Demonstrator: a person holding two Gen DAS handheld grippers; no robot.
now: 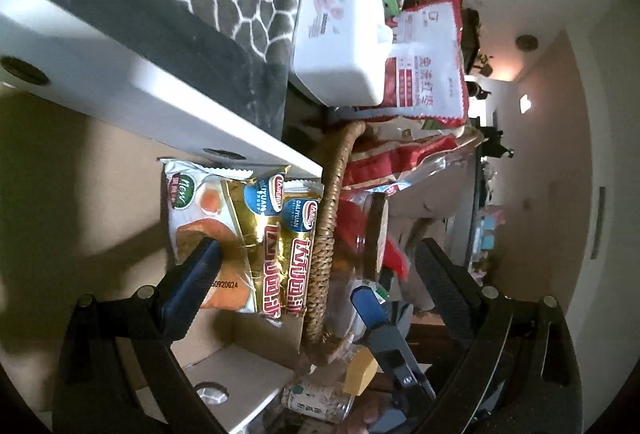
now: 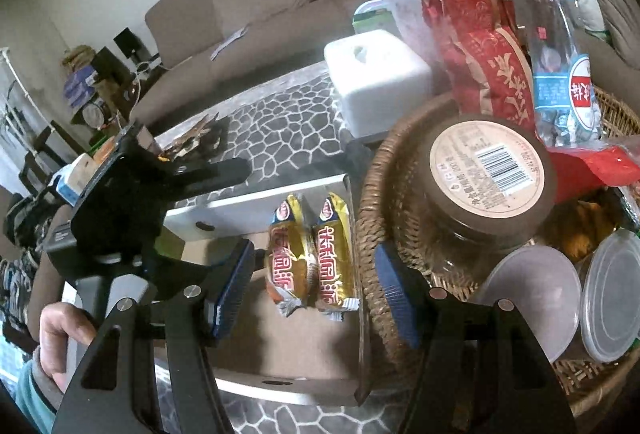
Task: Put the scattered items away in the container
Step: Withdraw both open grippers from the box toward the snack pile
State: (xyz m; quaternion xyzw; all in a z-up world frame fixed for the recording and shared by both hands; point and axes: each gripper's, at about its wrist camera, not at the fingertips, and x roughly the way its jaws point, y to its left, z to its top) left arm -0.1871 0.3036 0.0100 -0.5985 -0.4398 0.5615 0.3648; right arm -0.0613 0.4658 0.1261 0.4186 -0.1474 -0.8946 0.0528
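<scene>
A shallow cardboard box (image 2: 304,346) with white walls holds two gold snack packs (image 2: 316,258) lying side by side; the left wrist view shows them (image 1: 280,250) plus a white cake pack (image 1: 204,218). A wicker basket (image 2: 380,170) full of items stands against the box. My left gripper (image 1: 316,274) is open, one finger (image 1: 196,282) resting over the cake pack, the other over the basket side. My right gripper (image 2: 316,290) is open and empty, straddling the gold packs from above. The left gripper's body (image 2: 132,202) shows in the right wrist view.
In the basket sit a brown-lidded jar (image 2: 488,170), clear plastic tubs (image 2: 612,290), red bags (image 2: 492,66) and a blue-label packet (image 2: 564,82). A white wipes box (image 2: 376,82) stands behind on the grey patterned cloth (image 2: 280,126). A sofa (image 2: 248,6) is beyond.
</scene>
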